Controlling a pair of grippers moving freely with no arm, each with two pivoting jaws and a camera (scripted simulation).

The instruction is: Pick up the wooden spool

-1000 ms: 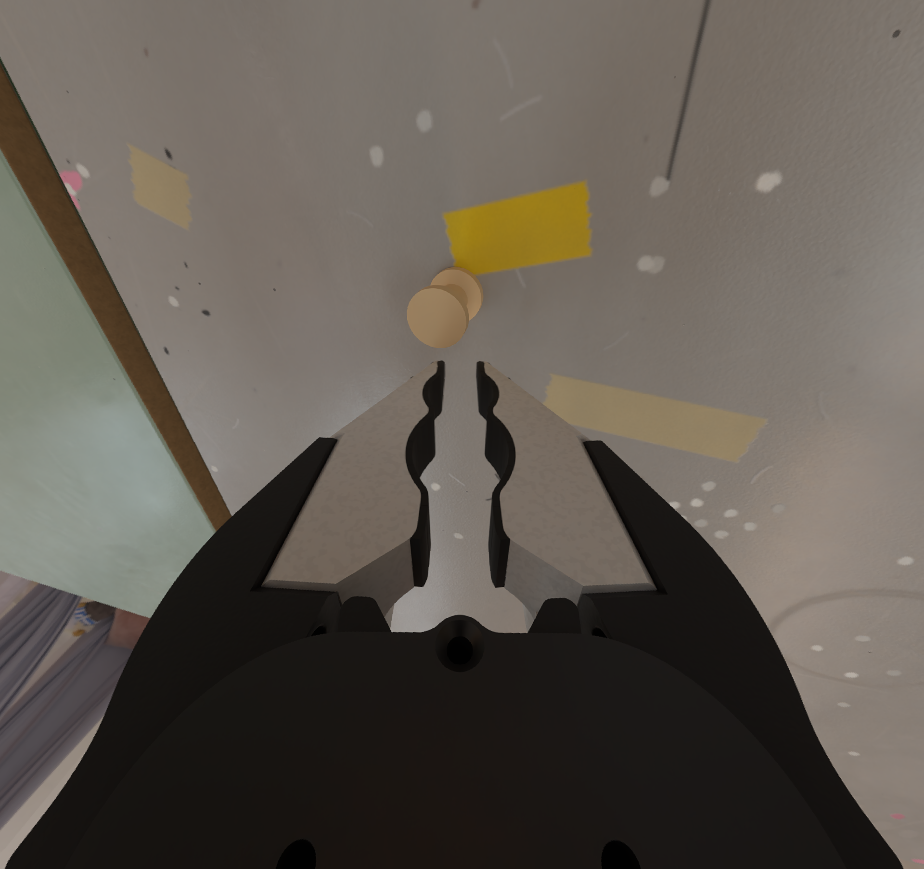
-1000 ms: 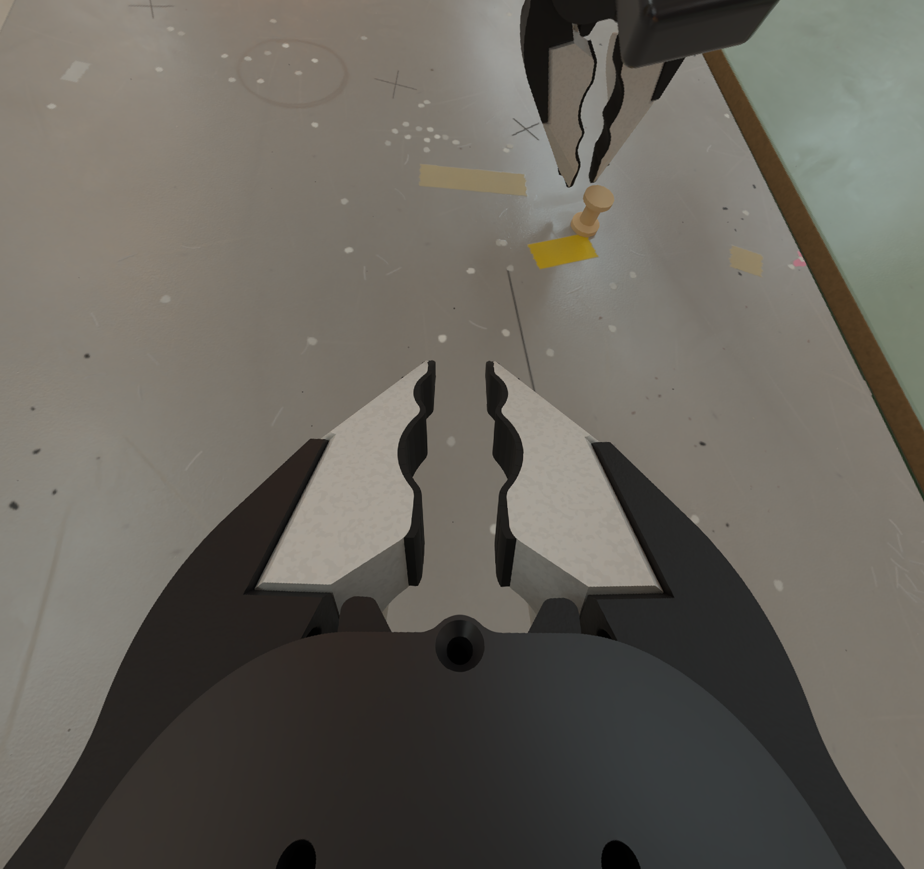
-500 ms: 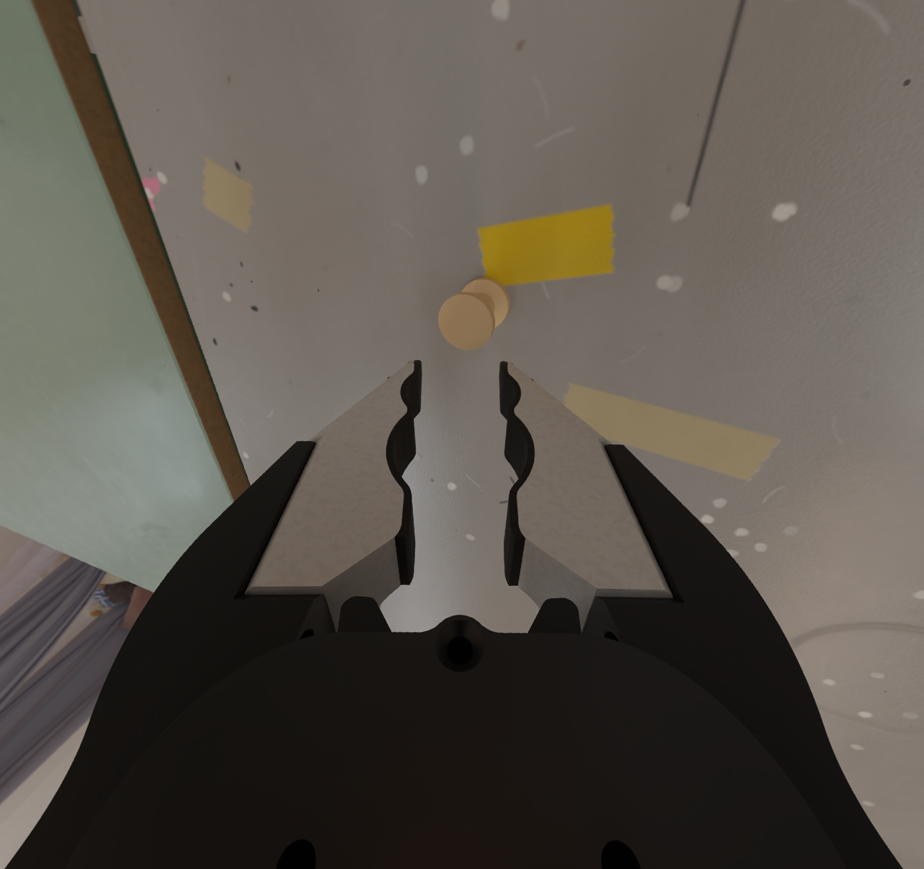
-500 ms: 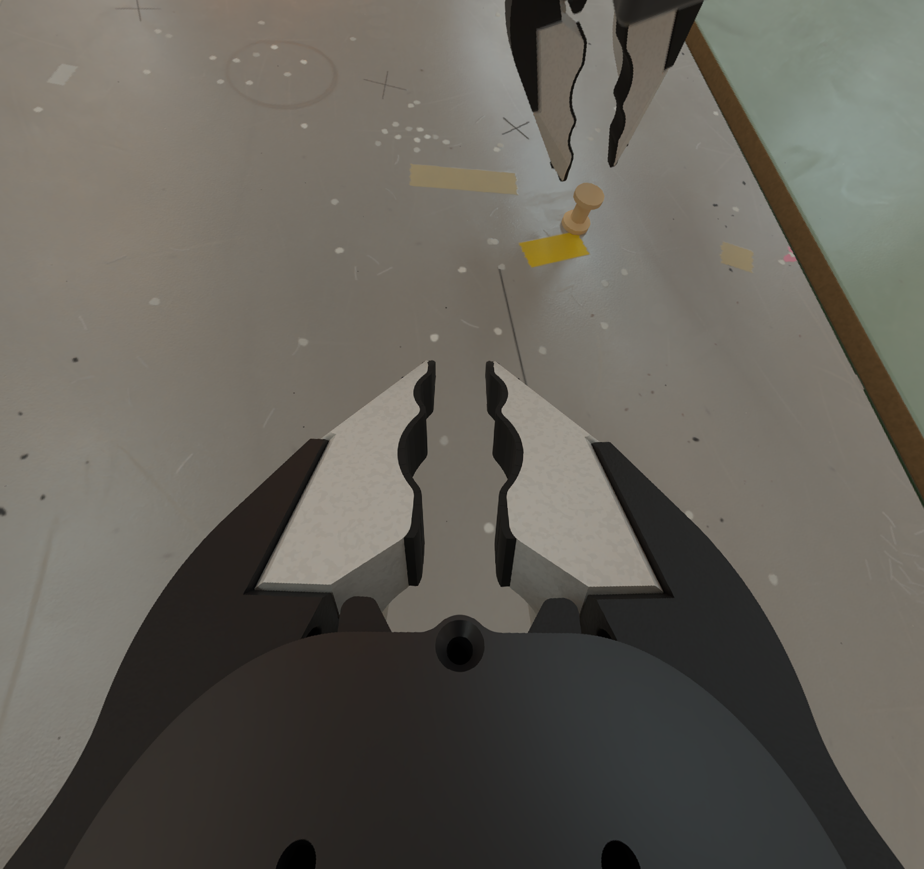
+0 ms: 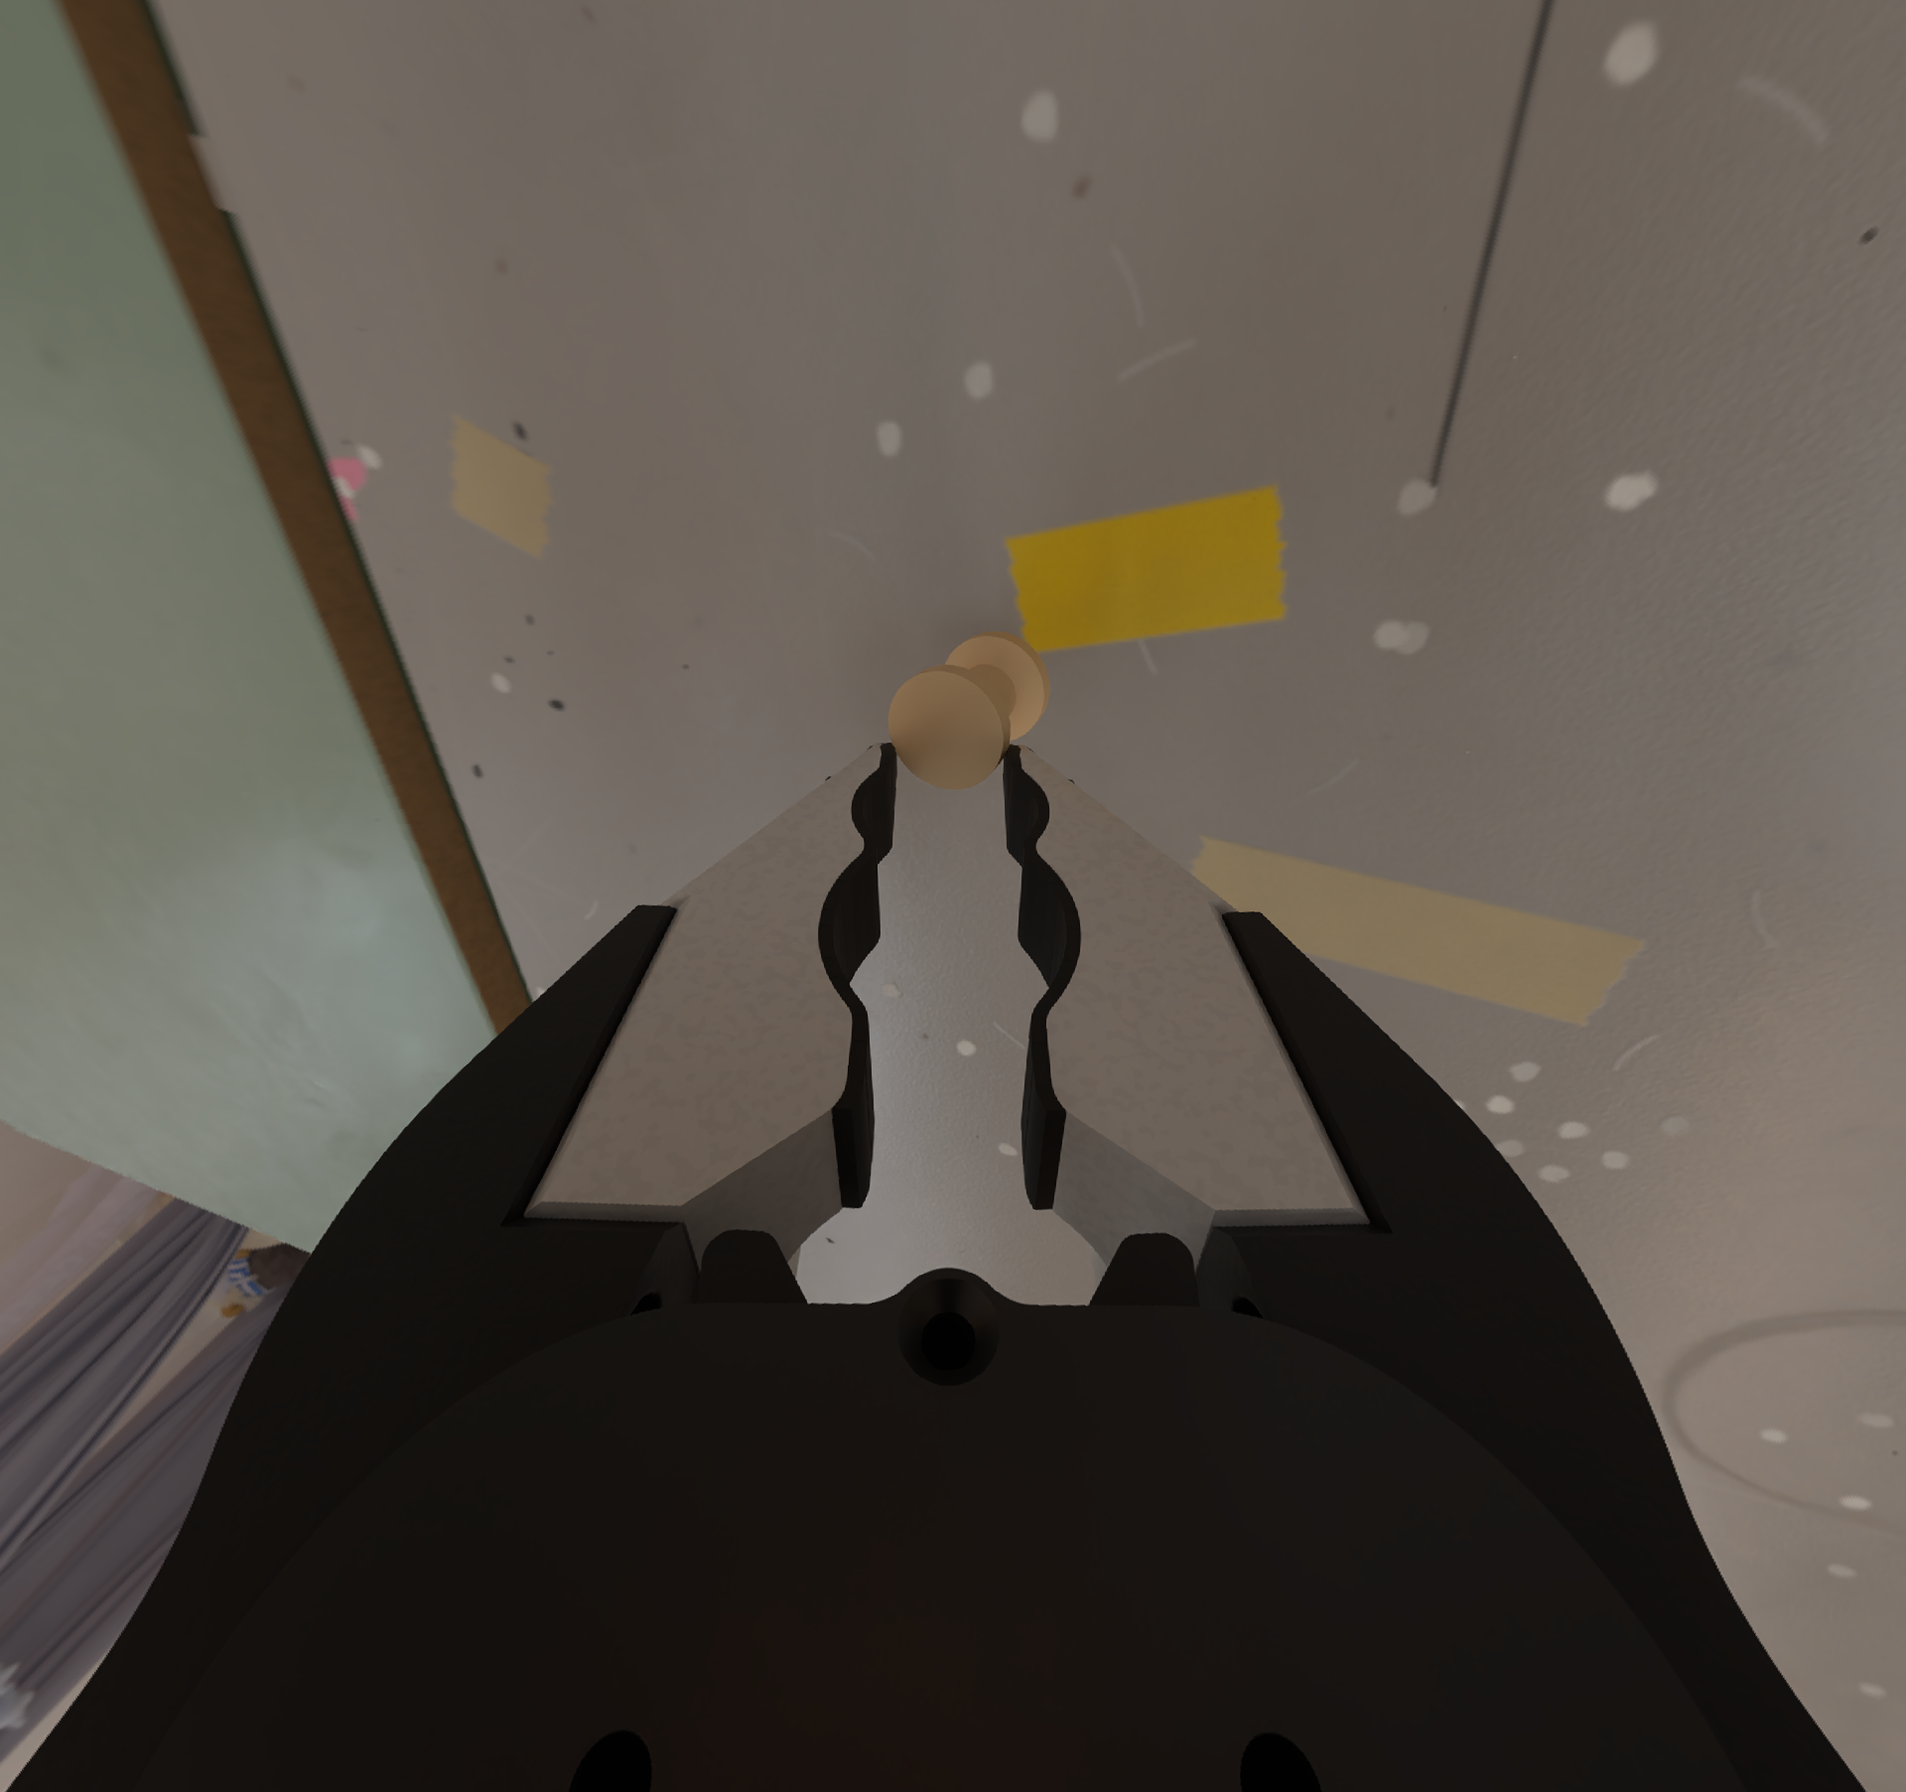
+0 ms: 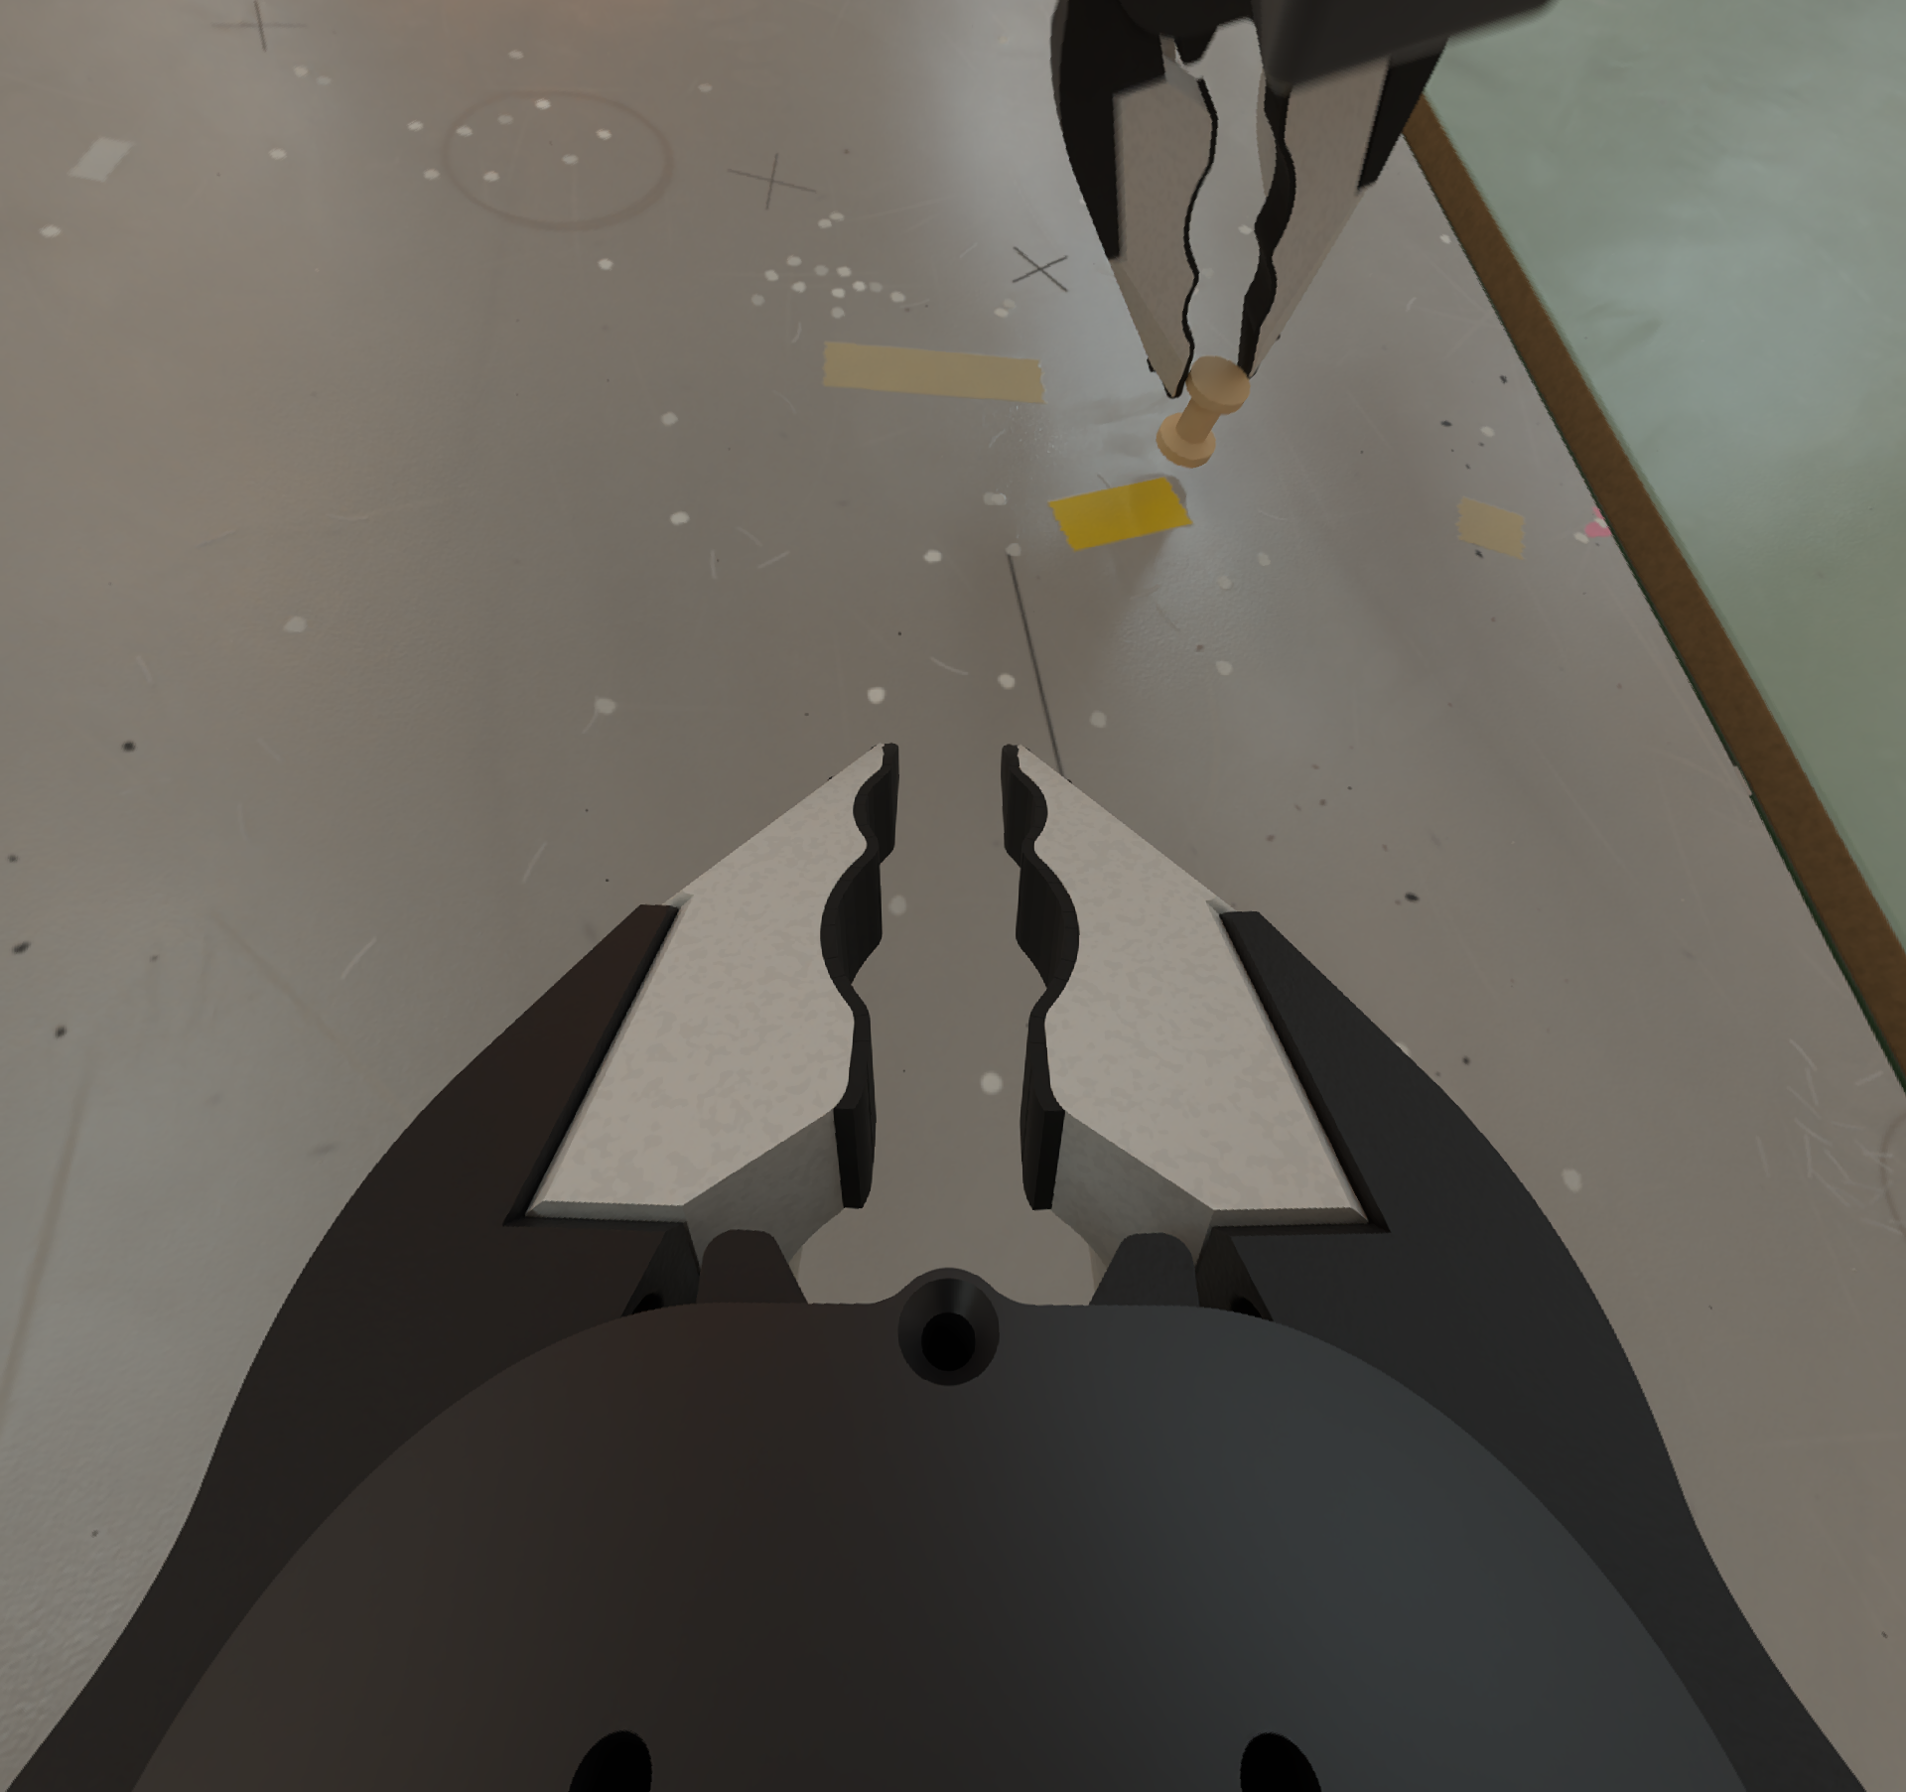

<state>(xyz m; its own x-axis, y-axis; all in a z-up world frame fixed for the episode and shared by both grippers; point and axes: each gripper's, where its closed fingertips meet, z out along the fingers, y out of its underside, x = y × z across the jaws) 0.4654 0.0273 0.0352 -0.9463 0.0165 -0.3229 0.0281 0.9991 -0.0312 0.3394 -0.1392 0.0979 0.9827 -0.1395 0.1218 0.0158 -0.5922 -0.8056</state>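
Observation:
The wooden spool (image 5: 947,726) is small and tan, with a thin stem and two round flanges. It stands on the grey table by a yellow tape patch (image 5: 1147,569). My left gripper (image 5: 949,757) points down at it, and its fingertips press the top flange from both sides. In the right wrist view the left gripper (image 6: 1215,379) pinches the spool (image 6: 1202,422) from above, and the spool's base is at the table surface. My right gripper (image 6: 949,757) is open and empty, hovering well short of the spool.
The grey table (image 6: 413,608) has paint specks, beige tape strips (image 6: 933,371) and a thin dark line (image 6: 1031,649). A brown table edge (image 6: 1609,463) runs along the right, with a pale green surface (image 6: 1702,195) beyond it.
My left gripper opened wide, came down over the spool and narrowed onto its top flange. The right gripper's jaws have not changed, and its view shifted slightly.

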